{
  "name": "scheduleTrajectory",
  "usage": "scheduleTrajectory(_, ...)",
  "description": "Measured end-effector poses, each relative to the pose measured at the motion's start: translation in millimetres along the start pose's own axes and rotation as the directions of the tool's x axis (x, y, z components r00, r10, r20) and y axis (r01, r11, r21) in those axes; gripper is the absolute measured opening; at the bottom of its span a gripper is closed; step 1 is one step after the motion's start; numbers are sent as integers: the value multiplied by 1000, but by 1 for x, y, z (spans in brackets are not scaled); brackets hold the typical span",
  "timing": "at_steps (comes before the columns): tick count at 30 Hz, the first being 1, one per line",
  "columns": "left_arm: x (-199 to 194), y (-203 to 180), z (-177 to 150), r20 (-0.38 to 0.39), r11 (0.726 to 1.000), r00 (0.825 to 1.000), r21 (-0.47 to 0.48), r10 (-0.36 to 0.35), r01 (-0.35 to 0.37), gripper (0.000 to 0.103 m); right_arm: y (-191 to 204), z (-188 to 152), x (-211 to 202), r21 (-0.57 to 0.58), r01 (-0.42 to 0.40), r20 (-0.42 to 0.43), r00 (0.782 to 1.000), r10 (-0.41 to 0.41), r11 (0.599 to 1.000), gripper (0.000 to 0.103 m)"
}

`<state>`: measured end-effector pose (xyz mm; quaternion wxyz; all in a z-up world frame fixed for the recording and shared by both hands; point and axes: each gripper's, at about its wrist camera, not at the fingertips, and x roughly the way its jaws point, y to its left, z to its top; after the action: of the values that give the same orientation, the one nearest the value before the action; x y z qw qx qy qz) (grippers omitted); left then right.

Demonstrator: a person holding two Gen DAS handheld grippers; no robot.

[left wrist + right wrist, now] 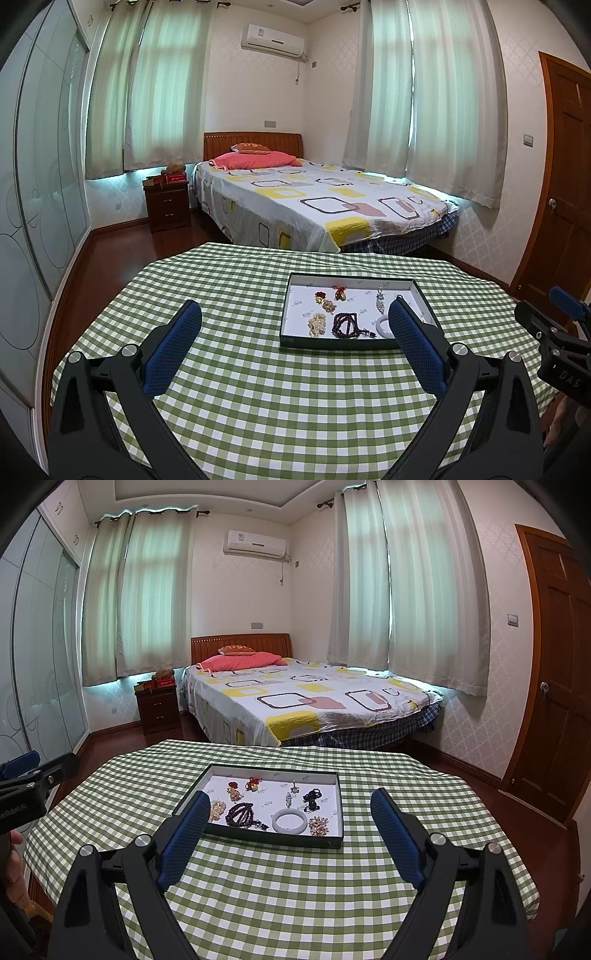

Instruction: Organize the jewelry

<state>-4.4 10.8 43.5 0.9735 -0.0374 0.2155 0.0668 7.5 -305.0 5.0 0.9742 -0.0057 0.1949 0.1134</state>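
Observation:
A shallow dark-rimmed tray with a white liner lies on the green checked tablecloth. In it are a white bangle, a dark bead bracelet, a black piece, a silver pendant, pearl clusters and red-gold charms. My right gripper hovers open just short of the tray's near rim, nothing between its blue pads. My left gripper is open and empty too, to the left of the tray, its right finger covering part of the bangle.
The table's far edge drops off to a red-brown floor and a bed. A nightstand stands by the wardrobe doors on the left, a wooden door on the right. A hand shows at the left edge.

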Motion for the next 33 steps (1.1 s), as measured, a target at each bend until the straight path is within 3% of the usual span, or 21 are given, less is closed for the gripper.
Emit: scheduleTrajectory(33, 0, -6, -3, 17, 999, 1000, 32, -14, 13, 99, 0, 0, -1, 2, -3, -9, 1000, 3, 1000, 86)
